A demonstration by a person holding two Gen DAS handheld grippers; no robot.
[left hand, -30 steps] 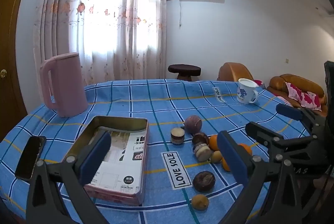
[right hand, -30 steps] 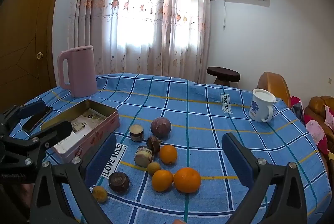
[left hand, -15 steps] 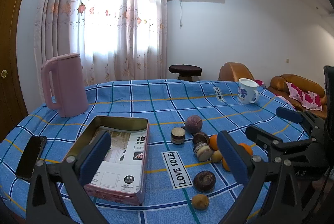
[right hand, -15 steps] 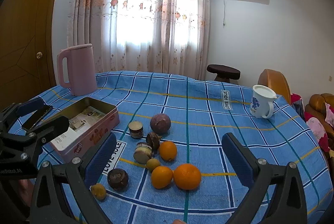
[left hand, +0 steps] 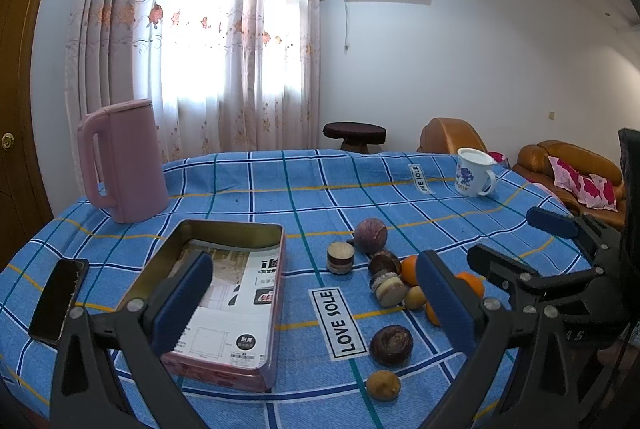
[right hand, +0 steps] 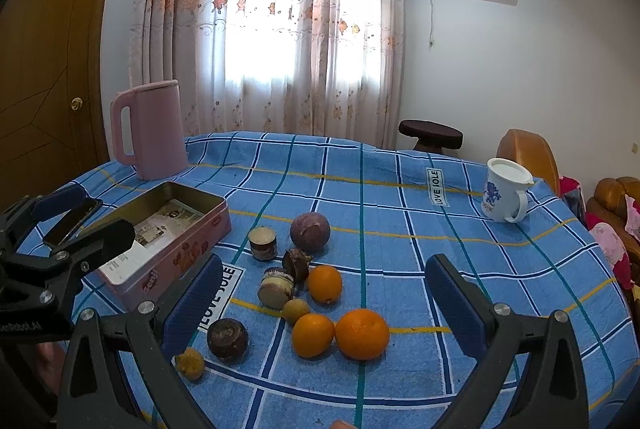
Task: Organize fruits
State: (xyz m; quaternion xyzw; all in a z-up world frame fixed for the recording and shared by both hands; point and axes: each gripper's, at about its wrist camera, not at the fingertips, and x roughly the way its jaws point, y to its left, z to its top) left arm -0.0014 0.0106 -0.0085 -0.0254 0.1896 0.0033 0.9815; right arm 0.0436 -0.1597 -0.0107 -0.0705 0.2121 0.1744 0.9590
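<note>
Both tools (left hand: 316, 299) (right hand: 324, 295) wide, empty, above round oranges (right hand: 362, 333) and brown fruits (right hand: 227, 338)

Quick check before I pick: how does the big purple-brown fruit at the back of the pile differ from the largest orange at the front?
The purple fruit is dull, mottled purple-brown; the largest orange is bright and evenly coloured. The purple fruit sits farthest from the open right claw, near the small jar; the orange lies nearest, touching a smaller orange. Both are round, similar in size, and rest on the tablecloth.
</note>
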